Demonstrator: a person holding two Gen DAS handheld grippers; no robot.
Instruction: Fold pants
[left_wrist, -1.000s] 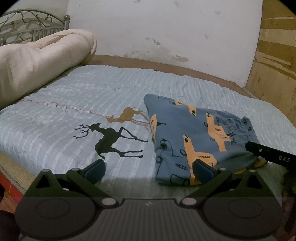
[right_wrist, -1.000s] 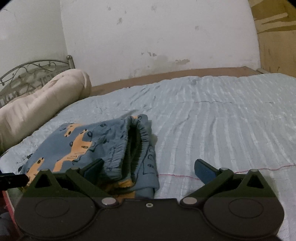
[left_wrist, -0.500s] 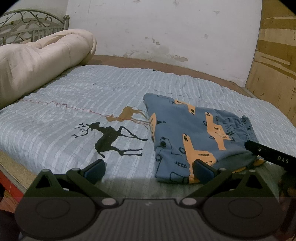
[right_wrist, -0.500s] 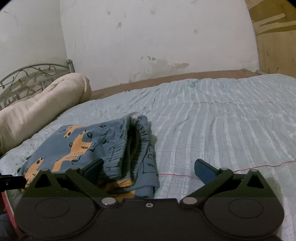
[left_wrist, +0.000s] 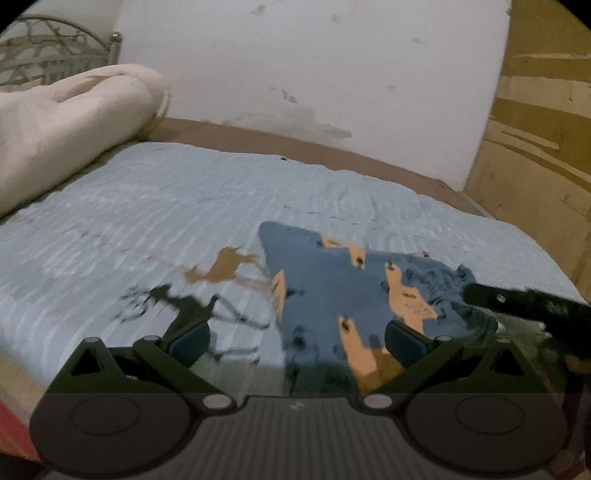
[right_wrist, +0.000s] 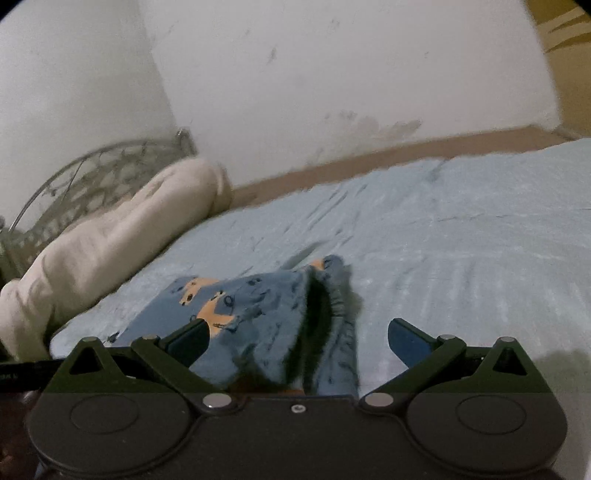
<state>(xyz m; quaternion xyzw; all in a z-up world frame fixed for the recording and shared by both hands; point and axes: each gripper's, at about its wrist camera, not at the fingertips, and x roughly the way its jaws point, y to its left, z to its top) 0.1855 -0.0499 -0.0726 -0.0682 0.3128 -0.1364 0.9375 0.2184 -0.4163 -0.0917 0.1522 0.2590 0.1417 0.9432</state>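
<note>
The blue pants (left_wrist: 332, 291) with orange prints lie folded in a compact stack on the light blue bedsheet (left_wrist: 166, 221), near the bed's front edge. My left gripper (left_wrist: 295, 341) is open and empty just in front of the stack's left half. In the right wrist view the pants (right_wrist: 258, 314) show their open waistband end, and my right gripper (right_wrist: 299, 339) is open and empty just in front of it. The right gripper's dark finger (left_wrist: 517, 302) shows at the right of the left wrist view. Both views are blurred.
A rolled cream duvet (left_wrist: 66, 122) lies at the head of the bed by a metal headboard (left_wrist: 55, 55). A white wall (left_wrist: 314, 74) runs behind the bed, with wooden boards (left_wrist: 546, 129) at the right. Deer prints (left_wrist: 192, 306) mark the sheet.
Both grippers have tilted upward and drawn back a little from the pants, so the bed sits lower in both views. The pants have not moved. Both grippers stay open.
</note>
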